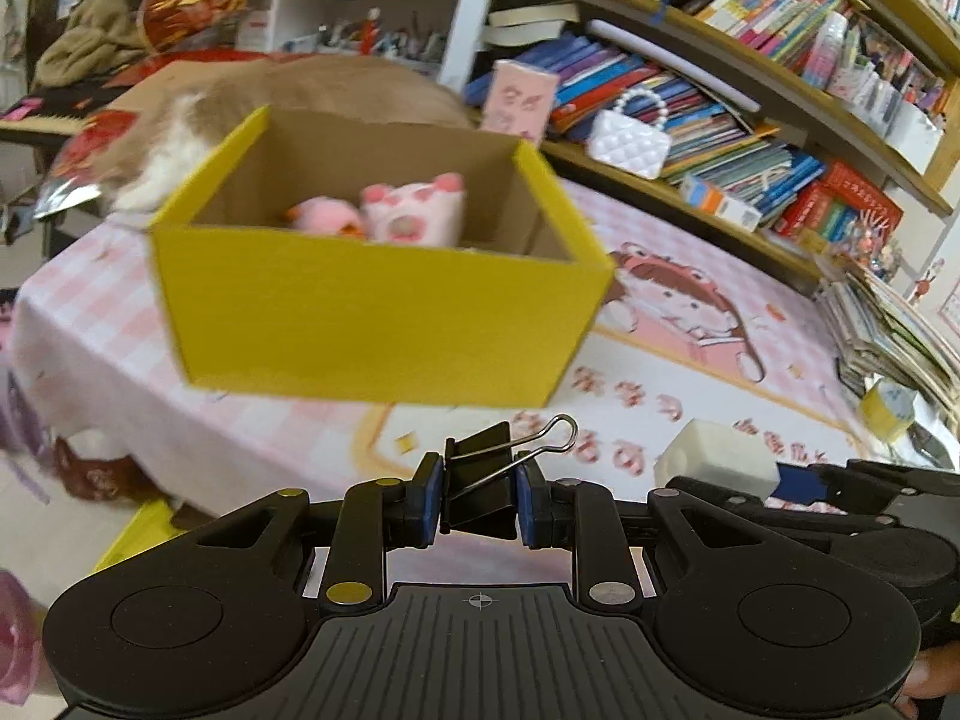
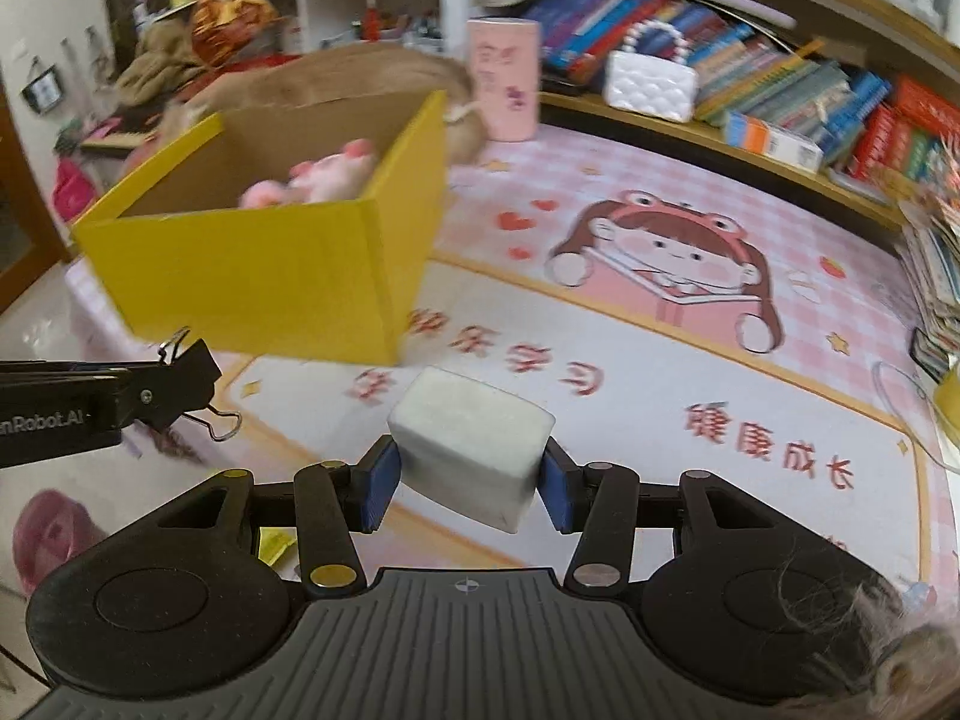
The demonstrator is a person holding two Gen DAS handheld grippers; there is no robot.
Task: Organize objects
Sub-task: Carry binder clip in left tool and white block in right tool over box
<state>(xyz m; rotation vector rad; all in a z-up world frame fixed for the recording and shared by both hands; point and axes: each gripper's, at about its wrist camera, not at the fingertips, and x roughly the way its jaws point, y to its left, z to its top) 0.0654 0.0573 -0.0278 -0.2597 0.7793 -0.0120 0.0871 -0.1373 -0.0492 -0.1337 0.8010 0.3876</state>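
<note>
Left wrist view shows one yellow box (image 1: 378,312) standing on the surface (image 1: 690,384), which has a pink checked cloth with a cartoon girl on it. The box is open on top. Inside it sit two pink plush toys (image 1: 414,210), side by side near the back wall of the box.

One left tool (image 1: 478,501) sits in front of the box, on the near side. Its two blue pads (image 1: 433,498) are pinching one black binder clip (image 1: 480,480). The clip's two silver wire handles stick up toward the box. The clip is off the surface, held just in front of the box's near wall.

Right wrist view shows one right tool (image 2: 468,483) to the right of the box and nearer than it. It is pinching one white block (image 2: 471,444) between its two blue pads. The block is tilted, and it is held above the surface, just in front of the box's near right corner (image 2: 390,276). The left tool and its clip (image 2: 186,387) show at the left edge of this view, in front of the box.

Behind the box to the right stands one pink cup (image 2: 503,78). Farther right of the box, one white quilted purse (image 2: 651,84) with a bead handle sits on a shelf (image 2: 780,162) full of books.
</note>
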